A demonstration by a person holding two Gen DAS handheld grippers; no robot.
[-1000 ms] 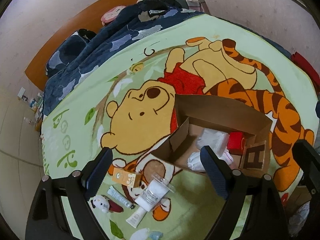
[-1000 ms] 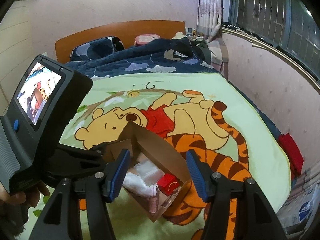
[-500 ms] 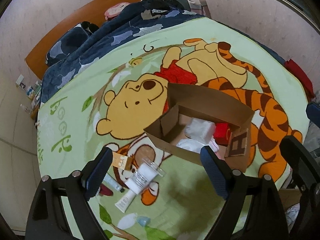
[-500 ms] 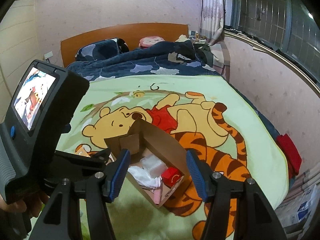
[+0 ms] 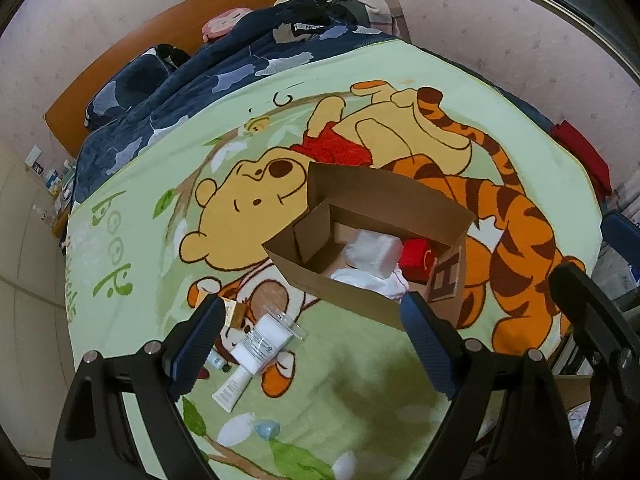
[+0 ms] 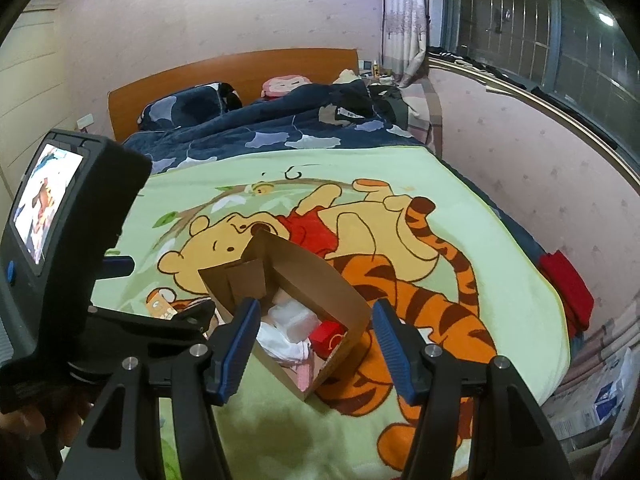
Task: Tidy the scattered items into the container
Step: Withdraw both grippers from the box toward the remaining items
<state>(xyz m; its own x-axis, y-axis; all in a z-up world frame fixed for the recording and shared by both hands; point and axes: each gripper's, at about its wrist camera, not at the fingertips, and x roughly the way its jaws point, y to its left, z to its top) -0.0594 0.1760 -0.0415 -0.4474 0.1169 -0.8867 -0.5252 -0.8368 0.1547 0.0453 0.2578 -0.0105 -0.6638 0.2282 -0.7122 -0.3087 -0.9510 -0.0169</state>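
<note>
An open cardboard box (image 5: 320, 280) (image 6: 296, 272) sits on a cartoon blanket on the bed. It holds a white packet (image 5: 372, 252), white cloth and a red item (image 5: 416, 260). Loose on the blanket to its left lie a white tube (image 5: 260, 344), a smaller white tube (image 5: 234, 386), a clear lid (image 5: 288, 322), an orange box (image 5: 234, 312) (image 6: 160, 306) and a small tube (image 5: 218, 360). My left gripper (image 5: 312, 344) is open and empty, above and in front of these items. My right gripper (image 6: 316, 336) is open and empty, above the box's near end.
The green blanket (image 5: 360, 400) covers the near half of the bed. A dark blue duvet (image 6: 260, 132) and pillow lie towards the wooden headboard (image 6: 240, 68). A red cloth (image 6: 568, 292) hangs at the bed's right edge. The wall runs along the right side.
Both grippers have pulled back and risen, so the box and loose items look smaller and further off. Both stay open and empty.
</note>
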